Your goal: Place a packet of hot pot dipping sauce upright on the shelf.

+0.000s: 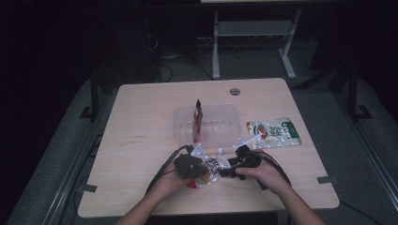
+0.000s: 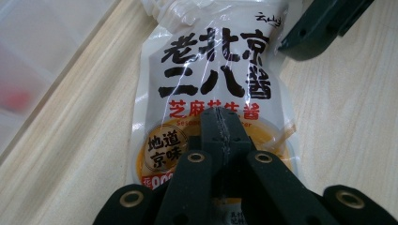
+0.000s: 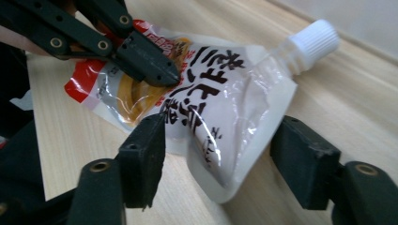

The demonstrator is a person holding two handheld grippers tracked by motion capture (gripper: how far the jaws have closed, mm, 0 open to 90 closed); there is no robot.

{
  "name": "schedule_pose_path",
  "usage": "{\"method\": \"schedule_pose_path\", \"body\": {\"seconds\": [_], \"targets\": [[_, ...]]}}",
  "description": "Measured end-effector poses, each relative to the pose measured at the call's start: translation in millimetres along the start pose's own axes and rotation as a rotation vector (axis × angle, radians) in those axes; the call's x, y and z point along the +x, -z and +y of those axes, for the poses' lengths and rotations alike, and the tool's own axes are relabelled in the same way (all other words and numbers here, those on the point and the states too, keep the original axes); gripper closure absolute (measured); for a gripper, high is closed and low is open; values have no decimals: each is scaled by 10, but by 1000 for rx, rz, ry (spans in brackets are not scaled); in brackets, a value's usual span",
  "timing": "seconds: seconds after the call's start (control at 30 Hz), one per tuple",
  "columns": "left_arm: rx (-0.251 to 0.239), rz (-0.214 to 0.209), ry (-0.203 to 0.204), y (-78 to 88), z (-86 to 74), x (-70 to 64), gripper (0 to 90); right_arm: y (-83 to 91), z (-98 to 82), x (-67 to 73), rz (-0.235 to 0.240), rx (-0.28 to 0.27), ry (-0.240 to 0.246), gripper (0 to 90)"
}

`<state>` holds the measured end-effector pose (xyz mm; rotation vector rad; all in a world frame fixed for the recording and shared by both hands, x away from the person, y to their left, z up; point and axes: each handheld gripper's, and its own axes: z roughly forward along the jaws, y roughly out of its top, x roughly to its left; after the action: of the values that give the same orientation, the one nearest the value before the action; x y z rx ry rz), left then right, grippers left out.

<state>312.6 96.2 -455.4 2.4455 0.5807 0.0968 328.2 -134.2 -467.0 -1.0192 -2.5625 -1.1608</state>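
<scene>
Pouch (image 2: pixel 211 75) gripped, left side.
My left claw (image 2: pixel 220 129) pinches its bottom edge; right claw (image 3: pixel 216 154) gapes astride its side, not pressing.

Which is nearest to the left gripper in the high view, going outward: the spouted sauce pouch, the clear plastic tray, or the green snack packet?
1. Spouted sauce pouch, clamped in the left gripper.
2. Clear plastic tray, just beyond it.
3. Green snack packet, off to the right.

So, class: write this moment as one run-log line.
left gripper: shut on spouted pouch | right gripper: open, jaws either side of pouch edge | clear tub: behind
</scene>
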Motion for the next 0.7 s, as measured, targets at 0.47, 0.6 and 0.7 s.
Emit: {"method": "schedule_pose_path", "body": {"seconds": [0.47, 0.6, 0.7], "targets": [[-7, -15, 10, 6, -20, 28, 899, -112, 45, 8, 58, -8, -2, 571], [-6, -16, 7, 8, -22, 31, 899, -144, 81, 20, 59, 15, 13, 691], [-13, -17, 14, 6, -26, 29, 899, -141, 82, 14, 58, 21, 17, 725]]}}
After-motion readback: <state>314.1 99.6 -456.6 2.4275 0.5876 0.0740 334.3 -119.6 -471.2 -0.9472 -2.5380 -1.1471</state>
